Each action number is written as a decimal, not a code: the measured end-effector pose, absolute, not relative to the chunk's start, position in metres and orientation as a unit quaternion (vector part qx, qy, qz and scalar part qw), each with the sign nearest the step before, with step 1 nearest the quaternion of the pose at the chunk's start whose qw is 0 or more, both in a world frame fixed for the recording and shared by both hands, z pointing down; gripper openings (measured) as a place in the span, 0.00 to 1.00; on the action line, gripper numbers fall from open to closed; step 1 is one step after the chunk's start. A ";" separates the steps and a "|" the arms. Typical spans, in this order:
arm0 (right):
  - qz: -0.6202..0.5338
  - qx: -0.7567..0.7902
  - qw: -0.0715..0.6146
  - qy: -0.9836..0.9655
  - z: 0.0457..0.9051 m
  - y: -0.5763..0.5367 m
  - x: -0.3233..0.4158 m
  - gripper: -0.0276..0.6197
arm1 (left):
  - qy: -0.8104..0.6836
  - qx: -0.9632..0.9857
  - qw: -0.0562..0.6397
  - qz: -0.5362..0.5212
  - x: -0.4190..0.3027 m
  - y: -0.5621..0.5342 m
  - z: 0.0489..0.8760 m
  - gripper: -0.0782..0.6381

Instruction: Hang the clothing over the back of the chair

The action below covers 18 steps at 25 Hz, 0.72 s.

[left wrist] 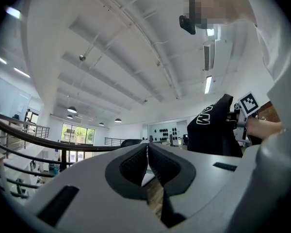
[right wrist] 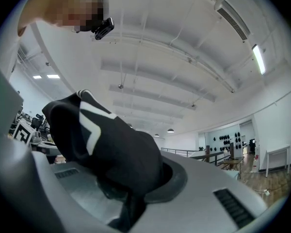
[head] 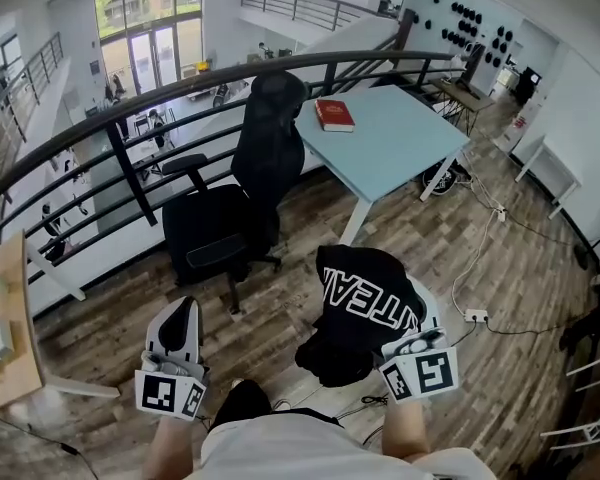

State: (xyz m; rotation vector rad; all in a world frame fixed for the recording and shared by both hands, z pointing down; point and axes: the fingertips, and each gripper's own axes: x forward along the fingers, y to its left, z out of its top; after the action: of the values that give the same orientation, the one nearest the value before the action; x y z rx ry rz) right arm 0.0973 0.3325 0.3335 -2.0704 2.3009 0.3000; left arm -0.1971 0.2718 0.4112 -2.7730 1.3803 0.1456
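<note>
A black garment [head: 365, 308] with white lettering hangs bunched in front of me, low and right of centre in the head view. My right gripper [head: 412, 336] is shut on it; in the right gripper view the cloth [right wrist: 106, 144] fills the jaws and hides the fingertips of that gripper [right wrist: 131, 178]. The black office chair [head: 245, 188] stands ahead and to the left, its tall back [head: 270, 133] towards the table. My left gripper [head: 186, 308] is shut and holds nothing, below the chair's seat in the head view. Its pads [left wrist: 136, 164] meet, and the garment [left wrist: 213, 127] shows to its right.
A light blue table [head: 400, 138] with a red book [head: 333, 114] stands behind the chair. A dark railing [head: 130, 158] runs along the far side. A power strip [head: 475, 315] and cables lie on the wooden floor at right. A wooden table [head: 5, 318] is at far left.
</note>
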 end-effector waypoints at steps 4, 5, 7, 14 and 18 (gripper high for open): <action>0.086 -0.668 0.010 0.739 0.342 0.309 0.107 0.09 | 0.440 -0.897 0.017 0.043 -0.185 0.242 0.417 0.15; 0.083 -0.670 0.007 0.738 0.346 0.301 0.110 0.09 | 0.438 -0.898 0.013 0.042 -0.181 0.232 0.421 0.15; 0.076 -0.674 0.000 0.735 0.353 0.284 0.116 0.09 | 0.433 -0.901 0.006 0.039 -0.174 0.208 0.430 0.15; 0.066 -0.680 -0.009 0.730 0.356 0.197 0.135 0.09 | 0.424 -0.905 0.002 0.041 -0.158 0.097 0.433 0.15; 0.057 -0.689 -0.004 0.722 0.349 0.143 0.149 0.09 | 0.419 -0.907 0.000 0.041 -0.152 0.028 0.424 0.15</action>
State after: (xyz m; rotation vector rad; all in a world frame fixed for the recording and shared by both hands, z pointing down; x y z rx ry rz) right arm 0.1487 0.1429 0.3493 -2.1718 2.2749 0.1796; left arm -0.1518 0.0275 0.4239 -2.8496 1.3145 0.1298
